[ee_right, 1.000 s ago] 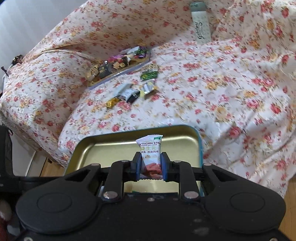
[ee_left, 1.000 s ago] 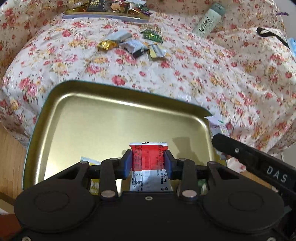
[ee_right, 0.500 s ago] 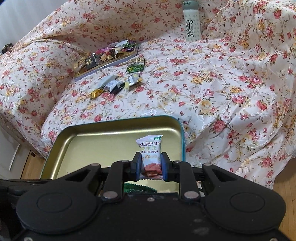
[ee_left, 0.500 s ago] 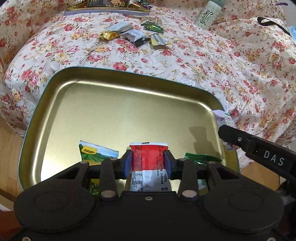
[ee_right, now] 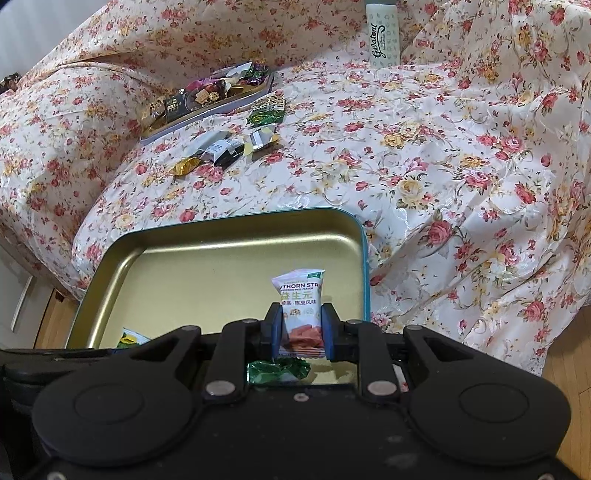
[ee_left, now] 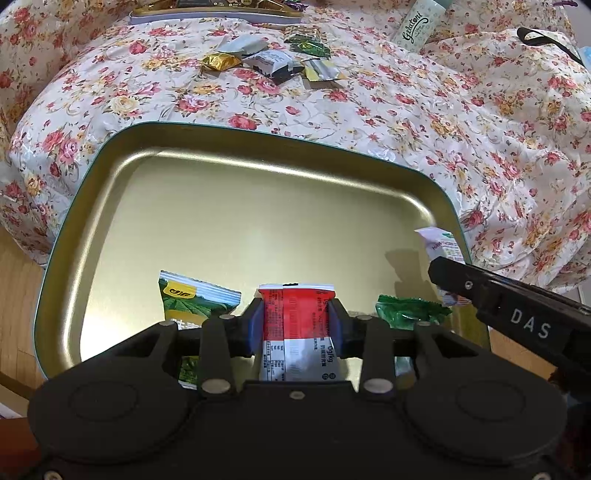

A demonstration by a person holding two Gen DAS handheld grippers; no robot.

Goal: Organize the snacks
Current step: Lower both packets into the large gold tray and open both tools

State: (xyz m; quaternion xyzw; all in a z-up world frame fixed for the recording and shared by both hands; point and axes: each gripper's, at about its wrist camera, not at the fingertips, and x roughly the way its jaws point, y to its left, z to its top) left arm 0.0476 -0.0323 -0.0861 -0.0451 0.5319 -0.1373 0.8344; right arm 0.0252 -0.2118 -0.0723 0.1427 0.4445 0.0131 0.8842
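Left wrist view: the left claw [ee_left: 296, 325] is clamped on a red and white snack packet [ee_left: 297, 332], its blue pads pressing both long edges, and holds it upright over the near part of a gold tray [ee_left: 258, 162]. The tray has a teal rim and sits on a floral-covered bed [ee_left: 406, 122], its near end overhanging wooden floor. Inside the tray, a green and yellow packet [ee_left: 192, 299] lies just left of the claw and a crinkled green wrapper [ee_left: 410, 312] just right of it. The right claw enters from the right edge as a black finger marked "DAS", a pale packet [ee_left: 439, 245] sticking up above it at the tray's right rim. Farther up the bed lies a loose cluster of sweets [ee_left: 273, 64], with a second, filled tray [ee_left: 214, 9] behind and a pale tube [ee_left: 417, 22] to the right.

Right wrist view: the right claw [ee_right: 301, 328] is closed tight on the pale packet [ee_right: 299, 302], printed "THORN STR", holding it upright over the gold tray's [ee_right: 221, 232] right side. The crinkled green wrapper [ee_right: 277, 371] lies below the claw; a corner of what seems to be the green and yellow packet [ee_right: 129, 338] peeks out at left. The loose sweets [ee_right: 229, 147], filled tray [ee_right: 210, 96] and tube [ee_right: 384, 35] rest farther up the bed [ee_right: 443, 147].
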